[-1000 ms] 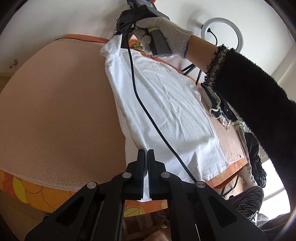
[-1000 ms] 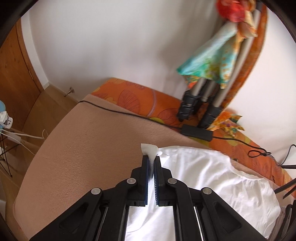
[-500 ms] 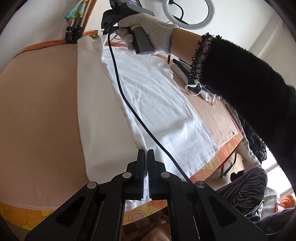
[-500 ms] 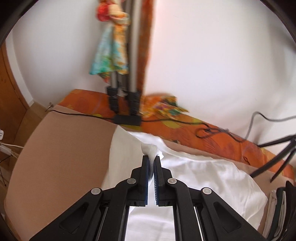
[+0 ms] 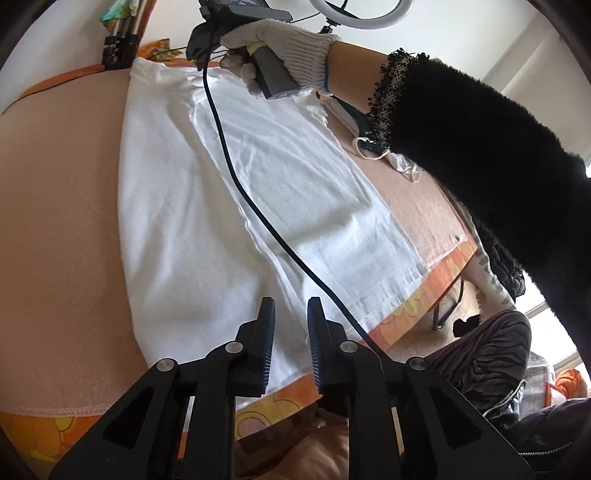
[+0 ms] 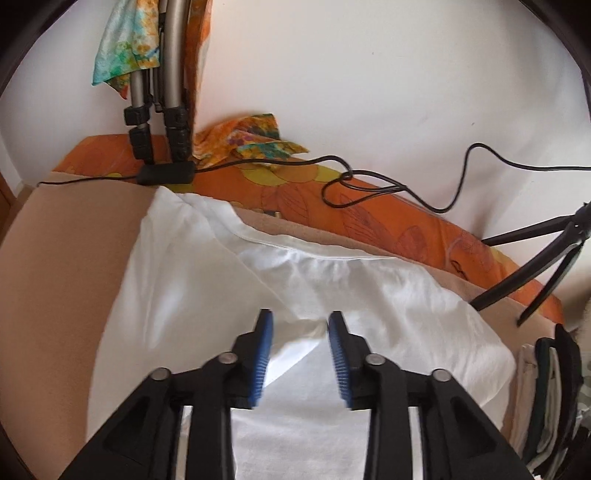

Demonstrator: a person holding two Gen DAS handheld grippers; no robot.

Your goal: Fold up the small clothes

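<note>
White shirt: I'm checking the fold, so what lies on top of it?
On the white shirt, a folded-over panel and a black cable trailing across. What the panel covers is hidden.

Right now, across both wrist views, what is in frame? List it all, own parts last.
white T-shirt: one, white, flat on the beige cover, one side folded over.
beige cover: one, beige, over the table.
orange cloth: one, orange patterned, under the cover.
black cable: one, black, along the far edge.
tripod legs: one set, grey-black, far corner.
ring light: one, white, behind the glove.
left gripper: black, open above the hem.
right gripper: black, blue pads, open above the shirt.
</note>
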